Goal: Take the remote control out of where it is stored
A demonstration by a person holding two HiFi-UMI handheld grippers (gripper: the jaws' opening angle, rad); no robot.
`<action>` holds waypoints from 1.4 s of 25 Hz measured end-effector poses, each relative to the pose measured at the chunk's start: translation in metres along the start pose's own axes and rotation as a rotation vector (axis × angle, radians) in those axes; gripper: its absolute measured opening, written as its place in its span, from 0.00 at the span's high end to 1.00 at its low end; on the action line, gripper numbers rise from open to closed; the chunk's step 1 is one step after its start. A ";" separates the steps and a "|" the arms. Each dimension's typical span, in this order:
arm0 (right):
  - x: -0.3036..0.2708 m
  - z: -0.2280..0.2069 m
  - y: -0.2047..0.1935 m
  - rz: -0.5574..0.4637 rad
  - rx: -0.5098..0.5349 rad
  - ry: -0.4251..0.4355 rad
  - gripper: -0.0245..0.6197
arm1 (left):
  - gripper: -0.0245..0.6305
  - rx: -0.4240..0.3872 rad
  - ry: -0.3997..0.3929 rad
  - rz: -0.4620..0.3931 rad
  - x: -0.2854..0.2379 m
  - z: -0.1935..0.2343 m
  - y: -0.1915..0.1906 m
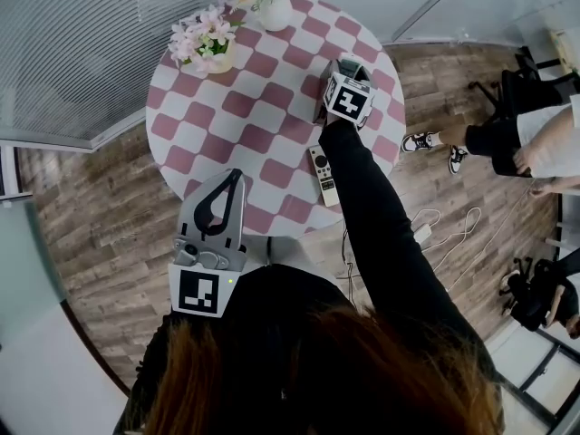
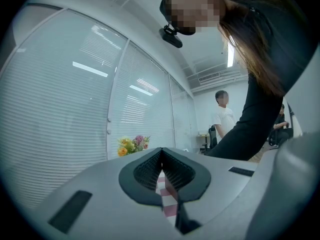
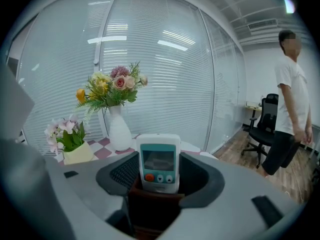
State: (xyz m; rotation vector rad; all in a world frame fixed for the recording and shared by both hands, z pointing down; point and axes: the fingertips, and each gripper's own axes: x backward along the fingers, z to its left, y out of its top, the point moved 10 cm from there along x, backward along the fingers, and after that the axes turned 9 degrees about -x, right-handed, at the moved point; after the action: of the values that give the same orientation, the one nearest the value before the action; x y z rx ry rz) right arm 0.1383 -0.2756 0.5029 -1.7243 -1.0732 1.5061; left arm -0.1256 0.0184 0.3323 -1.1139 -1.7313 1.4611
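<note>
The right gripper (image 3: pixel 159 170) stood released, its jaws spread wide on either side of the remote control (image 3: pixel 159 161). No pad was seen to press on it. The remote stood upright in a dark brown holder (image 3: pixel 155 204) at the far right of the round checked table (image 1: pixel 227 107), with its screen and buttons above the holder's rim. The upper body was therefore free to grip, and the jaws were set level with it, presumably for a straight lift. In my judgement the removal was not yet done.

The left gripper (image 1: pixel 236 178) was clenched on nothing, its jaws meeting at the tips. It was held near the person's body at the table's near edge, apparently kept clear of the work.

The right gripper view alone showed the stored remote and its holder. From the head view the gripper's own body and marker cube covered them. The head view alone showed a second, slimmer remote (image 1: pixel 323 176) lying flat on the cloth, nearer than the right gripper. It also showed how far apart the two grippers were. The left gripper view gave only a strip of cloth below its jaws.
</note>
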 end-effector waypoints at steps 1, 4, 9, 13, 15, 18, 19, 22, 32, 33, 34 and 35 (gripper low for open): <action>0.002 0.000 0.001 -0.007 0.005 0.005 0.57 | 0.95 0.000 0.001 -0.002 0.000 0.000 0.000; 0.009 0.000 0.009 -0.041 0.017 0.025 0.57 | 0.95 -0.001 0.002 -0.005 0.001 0.001 0.000; 0.025 0.003 0.030 -0.122 0.032 0.075 0.57 | 0.95 0.000 -0.001 -0.015 -0.001 0.002 0.000; 0.043 0.009 0.044 -0.180 0.058 0.118 0.57 | 0.95 0.006 -0.004 -0.026 -0.002 0.001 0.001; 0.052 0.009 0.050 -0.204 0.066 0.135 0.57 | 0.95 0.006 -0.009 -0.031 -0.003 0.000 0.002; 0.067 0.008 0.059 -0.236 0.066 0.156 0.57 | 0.95 0.006 -0.015 -0.038 -0.003 -0.002 0.004; 0.072 0.008 0.062 -0.245 0.064 0.165 0.57 | 0.95 0.006 -0.016 -0.040 -0.003 -0.002 0.004; 0.092 0.009 0.067 -0.275 0.054 0.203 0.57 | 0.95 0.004 -0.017 -0.042 -0.003 -0.003 0.004; 0.156 0.017 0.059 -0.313 0.073 0.281 0.57 | 0.95 0.026 -0.013 -0.051 0.000 -0.005 0.002; 0.162 0.018 0.057 -0.314 0.079 0.282 0.57 | 0.95 0.025 -0.014 -0.052 0.000 -0.006 0.002; 0.168 0.018 0.055 -0.315 0.083 0.284 0.57 | 0.95 0.023 -0.016 -0.054 0.000 -0.007 0.003; 0.174 0.017 0.054 -0.315 0.084 0.285 0.57 | 0.95 0.021 -0.019 -0.055 0.000 -0.007 0.003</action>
State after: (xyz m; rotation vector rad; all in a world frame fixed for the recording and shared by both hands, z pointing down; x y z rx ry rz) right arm 0.1359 -0.1520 0.3681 -1.5683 -1.0556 1.0609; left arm -0.1189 0.0221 0.3312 -1.0369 -1.7422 1.4573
